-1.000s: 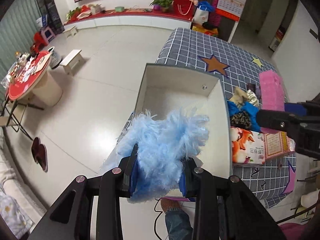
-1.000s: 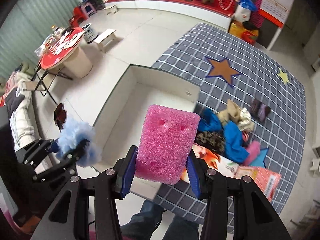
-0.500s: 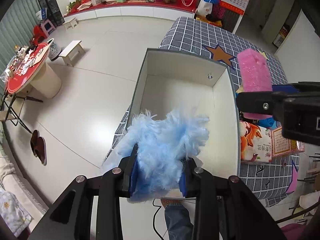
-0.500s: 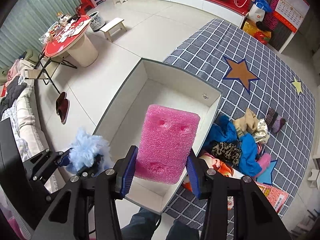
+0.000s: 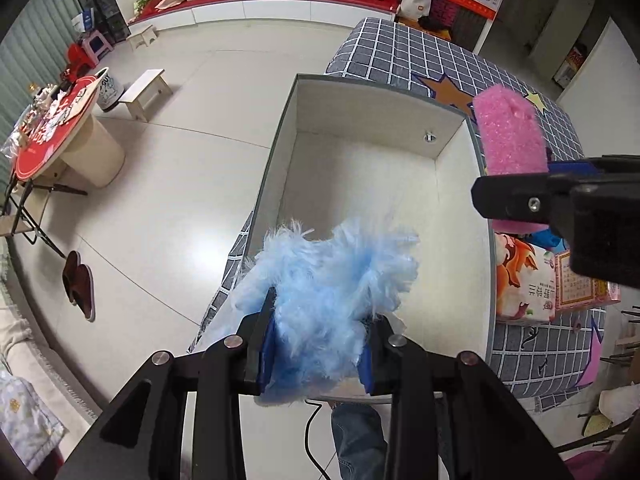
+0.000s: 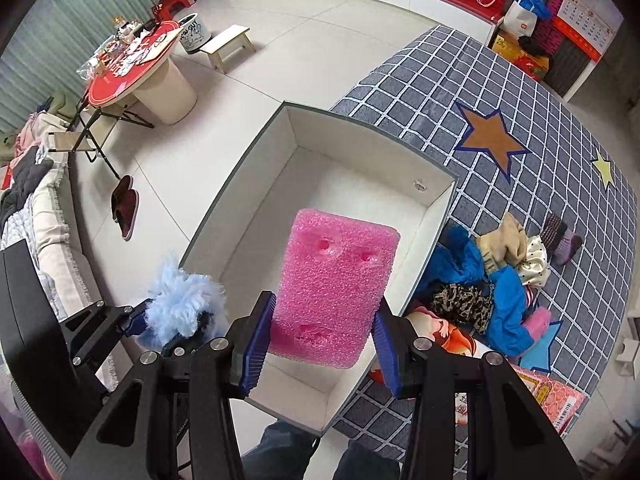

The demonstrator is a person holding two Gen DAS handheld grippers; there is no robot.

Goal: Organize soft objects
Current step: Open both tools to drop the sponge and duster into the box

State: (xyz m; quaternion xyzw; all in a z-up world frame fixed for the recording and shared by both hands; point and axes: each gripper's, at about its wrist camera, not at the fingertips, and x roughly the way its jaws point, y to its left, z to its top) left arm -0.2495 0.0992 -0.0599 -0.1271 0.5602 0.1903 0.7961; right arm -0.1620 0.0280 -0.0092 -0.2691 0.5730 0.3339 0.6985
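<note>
My left gripper (image 5: 318, 354) is shut on a fluffy light-blue duster (image 5: 332, 292), held above the near left corner of an open white box (image 5: 360, 184). The right gripper (image 6: 322, 344) is shut on a pink foam sponge (image 6: 334, 284), held upright over the box's (image 6: 256, 208) near half. In the right wrist view the left gripper with the blue duster (image 6: 182, 306) hangs at the box's near left edge. The left wrist view shows the pink sponge (image 5: 510, 136) above the box's right wall. The box is bare inside.
The box stands on a grey checked tablecloth (image 6: 460, 92) with star prints. Right of it lie a heap of clothes (image 6: 492, 280), a printed packet (image 5: 522, 280) and a pink box (image 6: 548, 396). The floor lies to the left, with slippers (image 5: 78, 284); a person's legs (image 6: 280, 456) show below.
Both grippers have sunk toward the box, which now looks larger. The pink sponge has moved left, from over the clothes to above the box. Both grips are unchanged.
</note>
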